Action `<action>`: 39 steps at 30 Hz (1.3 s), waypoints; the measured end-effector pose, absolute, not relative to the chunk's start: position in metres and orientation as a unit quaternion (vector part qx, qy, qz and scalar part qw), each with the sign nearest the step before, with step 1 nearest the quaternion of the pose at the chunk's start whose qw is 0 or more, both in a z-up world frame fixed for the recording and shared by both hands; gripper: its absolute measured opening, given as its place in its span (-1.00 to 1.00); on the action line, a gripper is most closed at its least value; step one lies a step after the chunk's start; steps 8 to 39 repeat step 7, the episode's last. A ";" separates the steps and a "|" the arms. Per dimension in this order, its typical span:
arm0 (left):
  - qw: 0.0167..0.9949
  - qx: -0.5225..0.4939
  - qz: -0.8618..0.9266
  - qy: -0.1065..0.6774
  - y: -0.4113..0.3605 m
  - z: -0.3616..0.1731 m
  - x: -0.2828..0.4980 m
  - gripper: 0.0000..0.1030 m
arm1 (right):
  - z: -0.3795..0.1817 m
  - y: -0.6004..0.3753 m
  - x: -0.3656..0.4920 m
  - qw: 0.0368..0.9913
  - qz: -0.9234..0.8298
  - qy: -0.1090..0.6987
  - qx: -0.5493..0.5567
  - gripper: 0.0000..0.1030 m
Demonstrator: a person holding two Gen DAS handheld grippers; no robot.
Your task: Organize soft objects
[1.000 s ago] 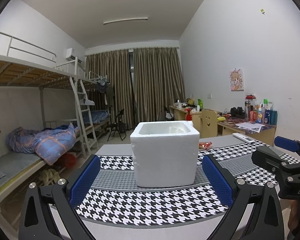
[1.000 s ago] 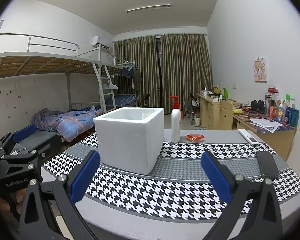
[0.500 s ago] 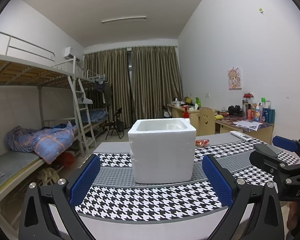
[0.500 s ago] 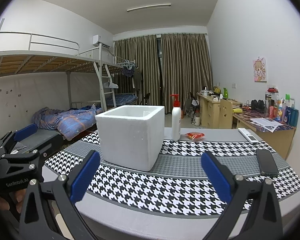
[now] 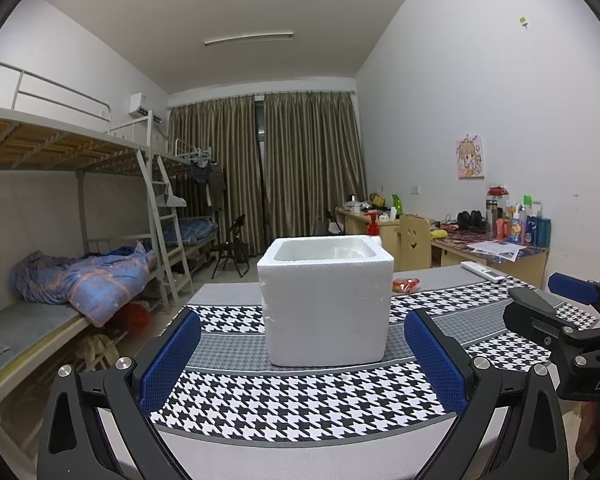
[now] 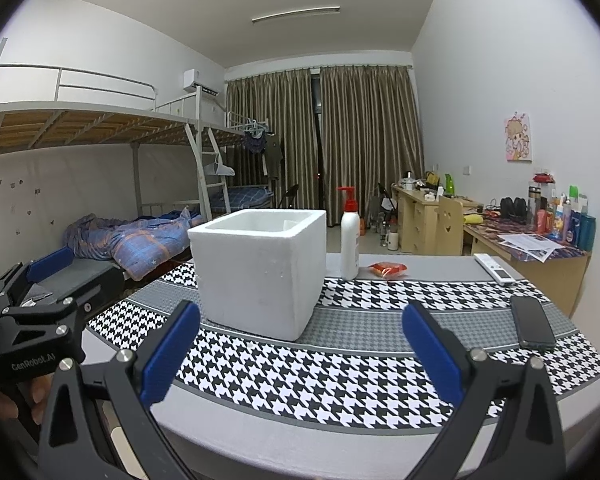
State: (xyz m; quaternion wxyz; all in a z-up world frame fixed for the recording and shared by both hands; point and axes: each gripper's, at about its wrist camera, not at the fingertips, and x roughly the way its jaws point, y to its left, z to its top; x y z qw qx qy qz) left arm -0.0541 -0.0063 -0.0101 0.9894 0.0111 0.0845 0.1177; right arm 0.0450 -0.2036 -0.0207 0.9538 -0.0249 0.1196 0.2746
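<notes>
Both grippers, left [image 5: 302, 356] & right [image 6: 300, 346], spread wide w/ nothing between the pads; we hold them low at the table's [image 6: 260, 428] near edge. Foam box [image 5: 327, 300] sits upright on the houndstooth cloth [image 6: 340, 376] just ahead. Red packet [image 6: 387, 269], pump bottle [image 6: 349, 242] behind it; phone [image 6: 532, 323] at right.

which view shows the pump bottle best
The right wrist view: the pump bottle stands whole, red pump to base, just right of the foam box. In the left wrist view the foam box hides nearly all of it; only the red pump peeks above the rim.
</notes>
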 end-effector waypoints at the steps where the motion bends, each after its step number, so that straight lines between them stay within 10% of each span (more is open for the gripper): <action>1: 0.989 0.009 0.118 0.083 -0.006 -0.010 -0.055 0.98 | -0.021 -0.204 0.045 0.954 0.275 0.120 -0.025 0.99; 39: 0.989 0.009 0.119 0.082 -0.005 -0.011 -0.056 0.98 | -0.021 -0.204 0.045 0.953 0.275 0.120 -0.026 0.99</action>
